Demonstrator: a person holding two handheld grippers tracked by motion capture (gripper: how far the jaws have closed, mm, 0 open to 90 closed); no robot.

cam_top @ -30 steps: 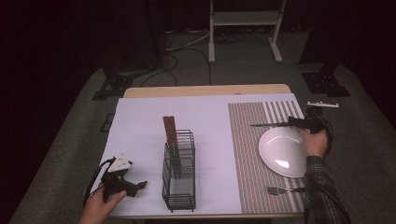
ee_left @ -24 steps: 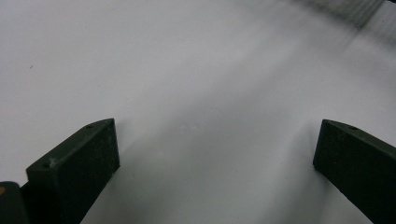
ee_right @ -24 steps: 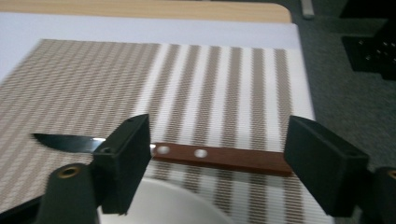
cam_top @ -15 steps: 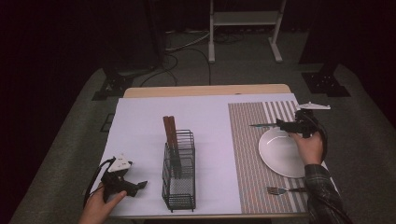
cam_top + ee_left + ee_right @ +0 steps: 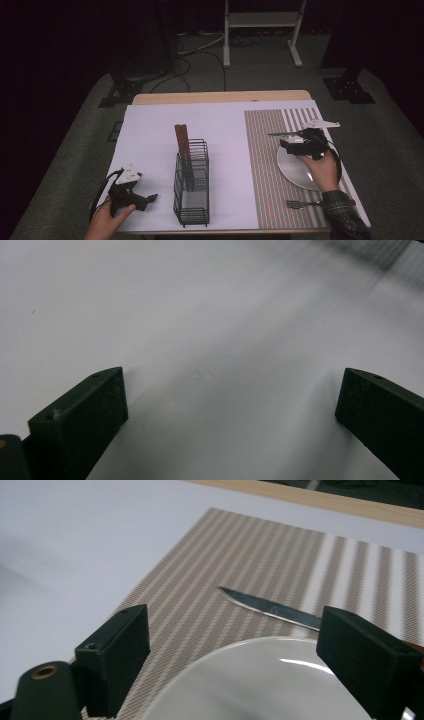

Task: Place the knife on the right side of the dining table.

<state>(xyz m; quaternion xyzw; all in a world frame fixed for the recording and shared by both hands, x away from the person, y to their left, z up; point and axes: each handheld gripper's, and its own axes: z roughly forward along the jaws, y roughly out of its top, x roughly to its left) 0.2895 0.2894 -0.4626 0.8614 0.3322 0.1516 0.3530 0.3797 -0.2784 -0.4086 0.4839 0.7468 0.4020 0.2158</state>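
Observation:
A knife lies on the striped placemat just beyond a white plate; its blade points left. My right gripper hovers over the plate's far left rim. Its jaws have just been opening and stand wide apart with nothing between them. A fork lies on the placemat near the front edge. My left gripper rests open on the white sheet at the front left, its jaws wide over bare paper.
A black wire rack stands mid-table with two brown sticks upright in it. White paper covers the left of the table. The table's wooden far edge shows beyond it.
My right gripper has moved left and slightly nearer, from the knife's handle end to the plate's far left rim. The knife has stayed put. The left gripper has not moved.

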